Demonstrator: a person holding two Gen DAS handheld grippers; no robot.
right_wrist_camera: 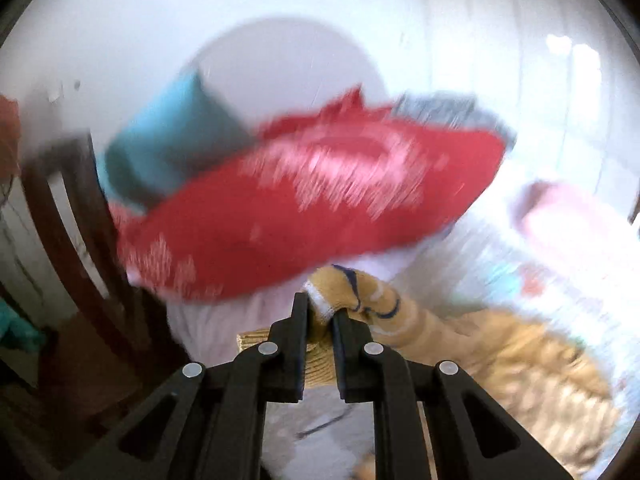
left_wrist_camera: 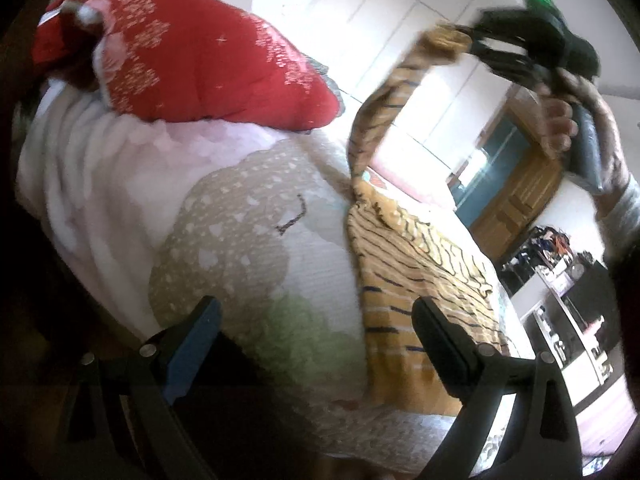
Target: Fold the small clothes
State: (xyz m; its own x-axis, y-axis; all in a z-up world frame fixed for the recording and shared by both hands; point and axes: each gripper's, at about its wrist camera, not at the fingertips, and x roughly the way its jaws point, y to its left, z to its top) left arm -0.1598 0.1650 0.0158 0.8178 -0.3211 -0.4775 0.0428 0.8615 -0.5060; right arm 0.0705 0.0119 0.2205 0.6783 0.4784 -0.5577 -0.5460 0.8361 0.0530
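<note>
A small orange tiger-striped garment (left_wrist_camera: pixel 420 272) lies on the bed, one sleeve pulled up into the air. My right gripper (right_wrist_camera: pixel 320 308) is shut on that sleeve's cuff (right_wrist_camera: pixel 344 292); in the left wrist view it (left_wrist_camera: pixel 468 46) is raised high at the upper right, with the sleeve hanging from it down to the garment. My left gripper (left_wrist_camera: pixel 316 316) is open and empty, low over the bed, its fingers either side of the garment's left edge.
The bed has a white and beige quilt (left_wrist_camera: pixel 224 216). A red pillow (left_wrist_camera: pixel 208 56) lies at its head, with a teal cushion (right_wrist_camera: pixel 160 140) behind. A dark wooden chair (right_wrist_camera: pixel 80 240) stands left. A wooden door (left_wrist_camera: pixel 516 196) and cluttered shelves (left_wrist_camera: pixel 560 264) are at right.
</note>
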